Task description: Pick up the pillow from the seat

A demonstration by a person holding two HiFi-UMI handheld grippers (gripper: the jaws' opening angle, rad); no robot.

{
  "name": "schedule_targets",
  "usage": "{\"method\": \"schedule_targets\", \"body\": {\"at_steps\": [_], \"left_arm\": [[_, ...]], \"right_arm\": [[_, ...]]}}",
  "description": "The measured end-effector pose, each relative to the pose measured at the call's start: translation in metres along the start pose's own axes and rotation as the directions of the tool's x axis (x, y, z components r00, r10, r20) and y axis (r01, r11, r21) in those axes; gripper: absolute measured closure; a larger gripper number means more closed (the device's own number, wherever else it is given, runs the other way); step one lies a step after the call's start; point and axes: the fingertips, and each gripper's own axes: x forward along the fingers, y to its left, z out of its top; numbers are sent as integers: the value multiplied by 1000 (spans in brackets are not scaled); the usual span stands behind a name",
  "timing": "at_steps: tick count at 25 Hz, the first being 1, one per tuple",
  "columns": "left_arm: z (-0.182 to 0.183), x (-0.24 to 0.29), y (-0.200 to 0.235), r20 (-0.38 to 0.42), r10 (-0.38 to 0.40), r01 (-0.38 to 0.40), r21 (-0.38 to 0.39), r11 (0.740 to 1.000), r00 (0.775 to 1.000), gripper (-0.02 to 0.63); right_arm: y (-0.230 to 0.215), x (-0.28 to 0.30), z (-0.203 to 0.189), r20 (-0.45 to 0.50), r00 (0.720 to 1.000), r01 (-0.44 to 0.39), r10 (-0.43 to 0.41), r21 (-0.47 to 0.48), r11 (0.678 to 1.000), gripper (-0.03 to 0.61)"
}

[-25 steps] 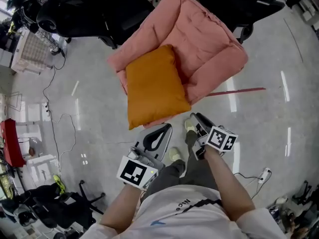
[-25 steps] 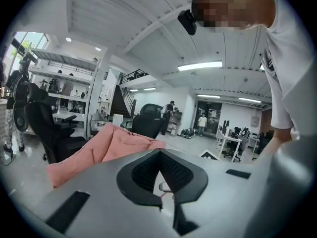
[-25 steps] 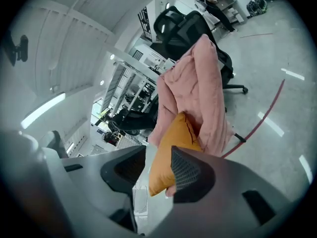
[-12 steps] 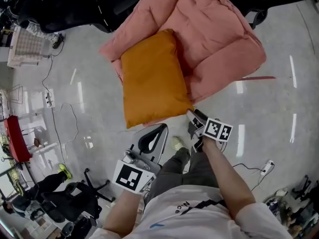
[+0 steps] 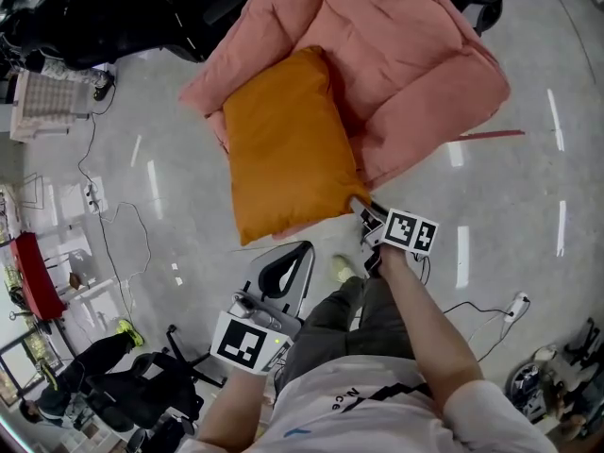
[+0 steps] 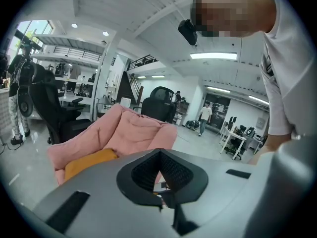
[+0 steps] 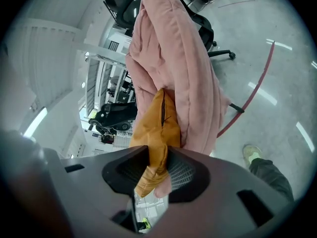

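Note:
An orange pillow (image 5: 283, 149) lies on a pink padded seat (image 5: 406, 55), its near edge hanging over the front. My right gripper (image 5: 361, 210) is at the pillow's near right corner. In the right gripper view that corner of the pillow (image 7: 158, 128) sits pinched between the closing jaws of the right gripper (image 7: 153, 175), with the pink seat (image 7: 173, 58) behind it. My left gripper (image 5: 300, 248) hangs lower, short of the pillow, jaws shut and empty. The left gripper view shows the left gripper (image 6: 159, 202) pointing toward the seat (image 6: 133, 130) and pillow (image 6: 86, 161).
Black office chairs (image 5: 94, 17) stand behind the seat at the upper left. Cables (image 5: 104, 215) trail over the grey floor on the left. A red strip (image 5: 491, 135) lies by the seat's right side, a power strip (image 5: 517, 303) further right. The person's shoe (image 5: 342, 270) is below the pillow.
My right gripper has moved forward to the pillow's near corner, which now sits between its jaws. The left gripper has stayed low and back.

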Motion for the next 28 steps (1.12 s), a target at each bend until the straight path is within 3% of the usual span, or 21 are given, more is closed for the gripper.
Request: {"method": "schedule_targets", "body": {"at_steps": [5,10,17,20,24,28], "left_arm": [[-5,-11,4,10,4,-4,11,1000,1000,603],[-6,-25,3,27,9,-9,20,1000,1000,603],[-7,-39,2,42,24,-25,24,999,999,603],[-4,-42,4,54,36,-37,23,999,998,603],[5,-51,8,87,62,-64,22,998,994,603],[18,-63,16,125,100,-103,18,994,987,603]], "right_arm": [[5,3,0,5,1000,-27,27,-20,999,512],[17,0,-2,12,998,-65,66,-42,997,532],[60,-6,-11,-30,978,-210,209,-77,975,541],[94,-9,-11,-42,947,-320,318,-51,946,544],[149,-16,-8,-27,876,-482,482,22,876,545],[195,-24,1,-20,821,-569,570,39,821,545]]}}
